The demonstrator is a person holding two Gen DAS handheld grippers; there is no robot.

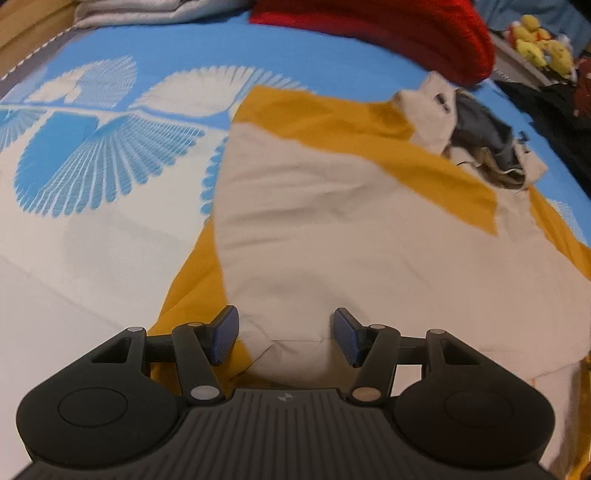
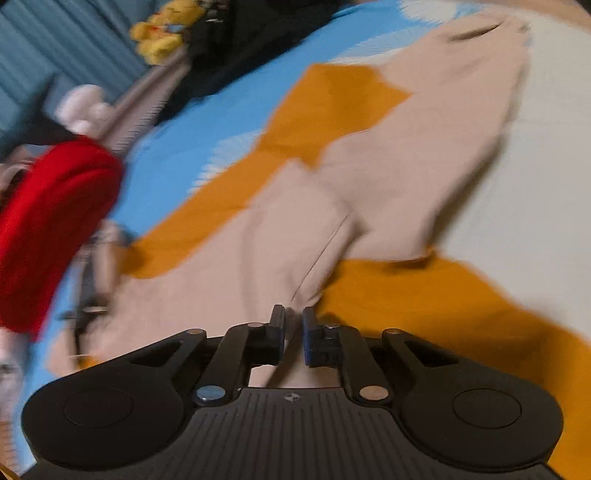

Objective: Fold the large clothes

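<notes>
Each tool (image 1: 285,338) (image 2: 293,334) is matte black with a ribbed deck, round silver pivot pins and blue pads (image 1: 224,334).

One beige-and-mustard garment (image 1: 332,221); one red cushion (image 1: 388,33); one patterned blue sheet (image 1: 110,155). Two grippers, left (image 1: 286,339) and right (image 2: 293,334). Yellow plush toys (image 1: 539,40): several, exact count unclear.

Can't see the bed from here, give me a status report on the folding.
Left tongs open over beige-and-mustard garment. Right tongs nearly shut, grip unclear. Red cushion at bed's edge, clear.
</notes>
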